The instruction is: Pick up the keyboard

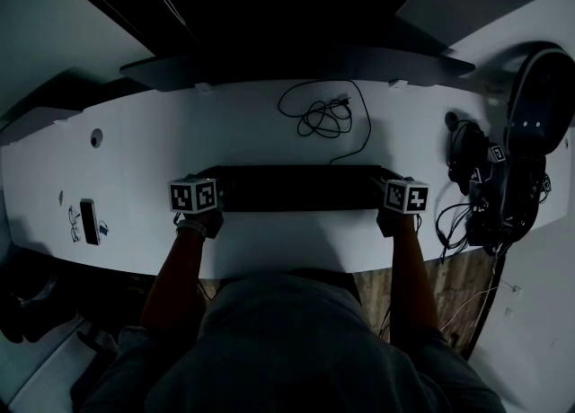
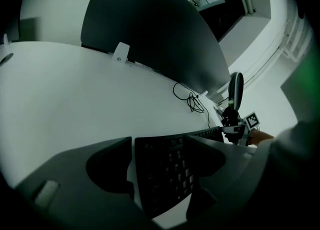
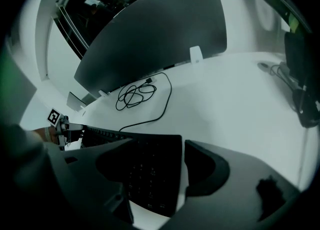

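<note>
A long black keyboard [image 1: 301, 187] lies flat on the white desk [image 1: 243, 137]. My left gripper [image 1: 212, 188] is at its left end and my right gripper [image 1: 381, 187] at its right end. In the left gripper view the keyboard's end [image 2: 162, 169] sits between the wide-apart jaws of the left gripper [image 2: 160, 143], with a strip of white desk showing beside the left jaw. In the right gripper view the other end [image 3: 150, 174] lies between the spread jaws of the right gripper [image 3: 162, 146], a gap showing beside the right jaw. Both grippers are open.
A coiled black cable [image 1: 323, 117] lies behind the keyboard, its lead running to it. A dark curved screen [image 1: 296, 65] lines the desk's back edge. A phone [image 1: 90, 221] lies at the far left. Dark gear and tangled cables [image 1: 503, 178] crowd the right end.
</note>
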The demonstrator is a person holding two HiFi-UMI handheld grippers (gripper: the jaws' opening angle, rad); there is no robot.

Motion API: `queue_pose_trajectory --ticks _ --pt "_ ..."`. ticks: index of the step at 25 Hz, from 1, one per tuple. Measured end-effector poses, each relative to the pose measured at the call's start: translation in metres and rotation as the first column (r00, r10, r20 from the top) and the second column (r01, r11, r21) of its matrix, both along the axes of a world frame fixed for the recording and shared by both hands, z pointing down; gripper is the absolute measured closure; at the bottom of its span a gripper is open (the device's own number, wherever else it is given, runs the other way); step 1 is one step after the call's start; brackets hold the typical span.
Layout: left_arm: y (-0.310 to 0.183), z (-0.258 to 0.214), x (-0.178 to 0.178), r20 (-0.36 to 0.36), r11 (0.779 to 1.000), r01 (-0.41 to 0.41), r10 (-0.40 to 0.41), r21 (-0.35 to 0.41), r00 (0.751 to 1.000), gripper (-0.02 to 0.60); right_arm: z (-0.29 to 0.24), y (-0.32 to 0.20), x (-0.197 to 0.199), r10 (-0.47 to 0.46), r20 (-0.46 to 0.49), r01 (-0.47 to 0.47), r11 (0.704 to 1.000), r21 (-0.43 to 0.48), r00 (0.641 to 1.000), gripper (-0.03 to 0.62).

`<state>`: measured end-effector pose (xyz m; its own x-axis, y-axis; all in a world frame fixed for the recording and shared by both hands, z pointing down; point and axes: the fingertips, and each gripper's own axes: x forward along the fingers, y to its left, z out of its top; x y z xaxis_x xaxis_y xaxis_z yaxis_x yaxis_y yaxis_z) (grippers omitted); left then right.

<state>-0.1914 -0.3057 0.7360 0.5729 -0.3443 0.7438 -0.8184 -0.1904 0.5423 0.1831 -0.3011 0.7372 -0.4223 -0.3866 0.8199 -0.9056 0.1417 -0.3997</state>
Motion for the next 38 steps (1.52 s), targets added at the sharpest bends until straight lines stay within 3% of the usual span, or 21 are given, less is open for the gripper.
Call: queue_pose_trajectory --ticks 8,12,22,29,34,38 --pt "0.001 0.004 0.009 -0.016 0.999 -0.038 0.037 -0.035 0.999 0.235 0.008 -0.005 -0.007 -0.042 0.014 0.042 0.999 -0.029 0.999 0.311" --pt "0.000 0.007 0.009 -0.016 0.998 -0.026 0.026 -0.052 1.000 0.235 0.010 -0.002 -0.006 -0.002 -0.002 0.002 0.997 -0.074 1.000 0.312" --pt "-0.003 0.014 0.005 0.109 0.998 0.032 -0.027 -0.048 0.994 0.281 0.012 -0.003 -0.007 0.031 0.029 -0.028 0.995 -0.097 0.999 0.312" --pt "-0.003 0.014 0.005 0.112 0.998 0.057 -0.052 -0.041 0.992 0.281 0.013 -0.003 -0.004 0.012 0.003 -0.011 0.997 -0.074 1.000 0.312" --pt "-0.001 0.000 0.002 0.120 0.998 0.058 -0.058 0.006 0.991 0.287 0.001 0.007 -0.012 0.041 0.033 -0.039 0.996 -0.076 0.999 0.312" --pt "-0.004 -0.022 0.001 0.125 0.996 0.046 -0.056 0.080 0.991 0.287 -0.014 0.003 -0.012 0.011 0.034 -0.011 1.000 0.002 0.999 0.312"
